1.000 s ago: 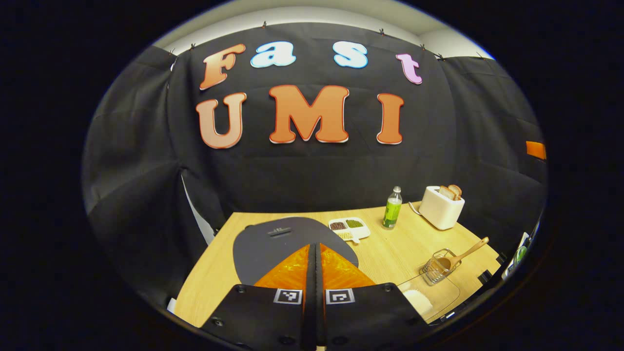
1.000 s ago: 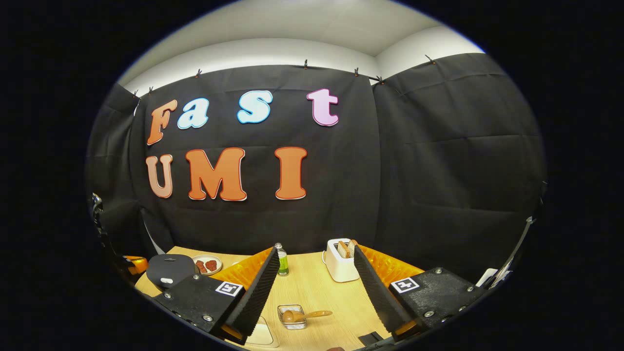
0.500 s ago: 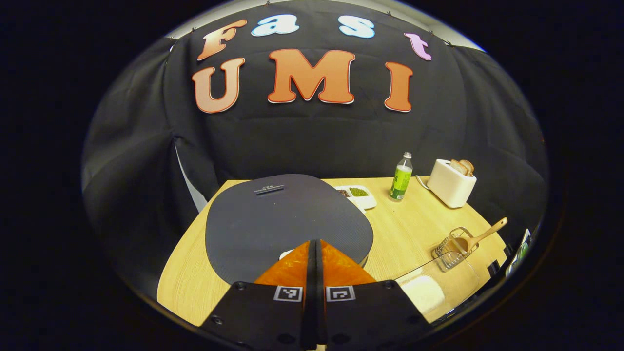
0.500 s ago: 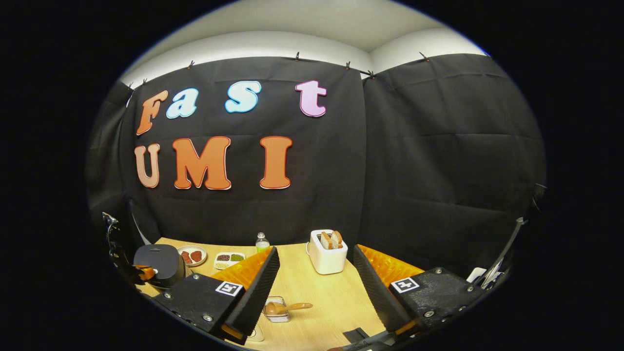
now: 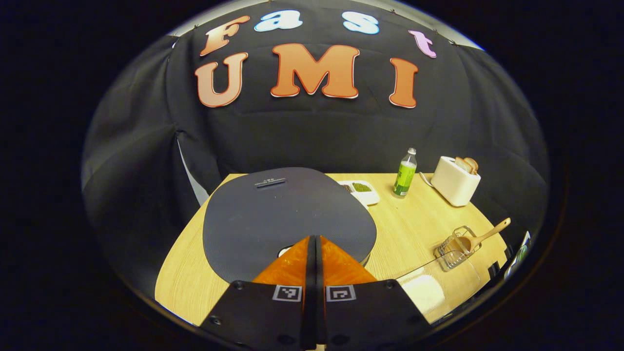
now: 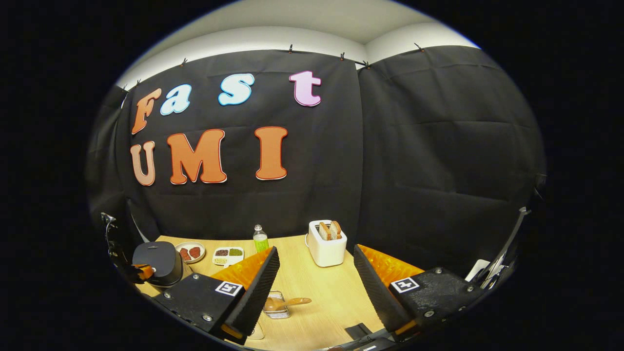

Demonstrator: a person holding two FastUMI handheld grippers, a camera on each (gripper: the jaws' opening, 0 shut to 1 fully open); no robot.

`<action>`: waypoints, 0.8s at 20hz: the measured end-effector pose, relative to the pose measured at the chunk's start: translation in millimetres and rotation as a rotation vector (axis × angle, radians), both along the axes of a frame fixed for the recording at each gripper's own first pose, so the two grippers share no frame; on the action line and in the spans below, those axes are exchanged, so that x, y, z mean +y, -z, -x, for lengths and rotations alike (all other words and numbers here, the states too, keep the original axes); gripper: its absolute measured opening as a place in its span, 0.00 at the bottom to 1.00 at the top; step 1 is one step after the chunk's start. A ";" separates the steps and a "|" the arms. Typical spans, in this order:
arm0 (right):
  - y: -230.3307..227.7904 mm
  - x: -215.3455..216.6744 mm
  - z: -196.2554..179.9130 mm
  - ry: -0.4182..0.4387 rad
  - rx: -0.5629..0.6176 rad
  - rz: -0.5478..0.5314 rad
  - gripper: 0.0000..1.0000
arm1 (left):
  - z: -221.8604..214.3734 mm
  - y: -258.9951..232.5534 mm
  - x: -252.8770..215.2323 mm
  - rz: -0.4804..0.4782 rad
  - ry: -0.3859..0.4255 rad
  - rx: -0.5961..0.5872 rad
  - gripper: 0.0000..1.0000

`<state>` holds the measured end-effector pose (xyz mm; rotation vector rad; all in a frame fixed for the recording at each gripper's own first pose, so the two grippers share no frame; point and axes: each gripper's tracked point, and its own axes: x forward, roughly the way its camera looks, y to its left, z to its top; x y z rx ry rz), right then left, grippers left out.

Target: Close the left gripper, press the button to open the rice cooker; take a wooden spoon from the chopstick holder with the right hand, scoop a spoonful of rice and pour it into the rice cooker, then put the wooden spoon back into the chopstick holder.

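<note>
The dark grey rice cooker lies closed just ahead of my left gripper, which is shut with nothing between its fingers, its tips over the lid's front edge beside a white button. The wooden spoon leans in the wire chopstick holder at the right. A clear tub of white rice stands in front of the holder. My right gripper is open and held high, with the spoon and holder below it. The cooker is at far left.
On the wooden table stand a green bottle, a white toaster with bread slices, and a divided dish of beans. A plate with red pieces lies behind the cooker. Black cloth closes off the back and sides.
My left gripper, still shut, has come down and forward onto the cooker lid, which now looms larger. The right gripper view has shifted, so the table shows farther and higher.
</note>
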<state>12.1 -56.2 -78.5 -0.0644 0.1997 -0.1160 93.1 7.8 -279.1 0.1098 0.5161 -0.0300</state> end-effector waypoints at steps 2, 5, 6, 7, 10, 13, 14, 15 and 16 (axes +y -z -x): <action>0.5 1.6 0.0 -0.006 -0.001 -0.013 0.95 | 0.3 -0.9 -0.1 0.004 0.000 -0.005 0.05; -5.0 5.0 0.6 -0.022 -0.025 -0.024 0.95 | 0.0 -3.8 -0.8 0.004 0.014 -0.029 0.07; -8.3 6.2 -0.4 -0.028 -0.037 -0.028 0.95 | -0.7 -5.9 -0.6 -0.007 0.020 -0.025 0.05; -11.2 7.6 -0.2 -0.035 -0.049 -0.035 0.95 | 0.4 -8.2 -1.3 -0.016 0.021 -0.019 0.04; -14.7 6.4 -1.3 -0.046 -0.076 -0.070 0.95 | -3.8 -49.4 -0.6 -0.020 0.014 -0.080 0.04; -11.5 4.7 -2.8 -0.050 -0.088 -0.105 0.95 | -7.2 -118.1 1.8 -0.026 0.007 -0.230 0.04; -10.0 4.4 -3.1 -0.051 -0.090 -0.115 0.95 | -6.9 -141.2 2.3 -0.017 0.001 -0.274 0.04; -8.8 3.5 -4.0 -0.051 -0.093 -0.124 0.95 | -6.1 -153.3 4.3 -0.002 -0.007 -0.297 0.04; -8.0 3.4 -4.4 -0.052 -0.100 -0.133 0.95 | -1.4 -168.7 6.9 0.012 -0.018 -0.321 0.04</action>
